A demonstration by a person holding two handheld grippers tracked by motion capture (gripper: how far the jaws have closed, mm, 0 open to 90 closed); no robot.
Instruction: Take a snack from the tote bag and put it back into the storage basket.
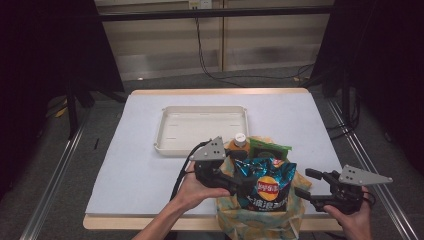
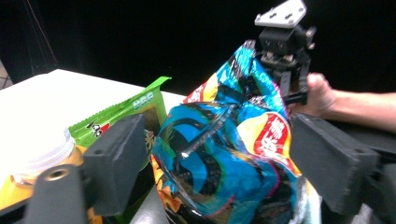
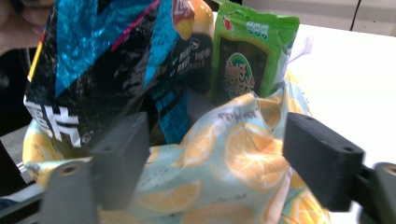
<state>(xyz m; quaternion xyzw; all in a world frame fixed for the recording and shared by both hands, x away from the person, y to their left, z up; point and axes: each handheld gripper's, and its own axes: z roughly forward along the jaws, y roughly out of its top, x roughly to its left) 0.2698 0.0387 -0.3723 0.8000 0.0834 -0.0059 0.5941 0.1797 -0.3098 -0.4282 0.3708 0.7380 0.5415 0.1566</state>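
- Blue chip bag (image 1: 264,186) stands upright in the orange-print bag (image 1: 260,220) at the table's near edge, top half sticking out. Green snack packet (image 1: 269,148) and white-capped bottle (image 1: 240,139) sit behind it, also inside.
- Left gripper (image 1: 239,186): jaws spread wide on either side of the chip bag; in its own view the pads stand clear of the foil (image 2: 224,154). Nothing held.
- Right gripper (image 1: 306,186): jaws wide, straddling the orange-print bag's rim (image 3: 219,154) without pinching it.
- Judged progress: unpacking barely begun. All three items are in the bag and the cream tray (image 1: 165,142) beyond holds nothing.
- Hard to tell: bag's bottom cut off at frame edge; anything deeper inside hidden; bottle mostly screened.
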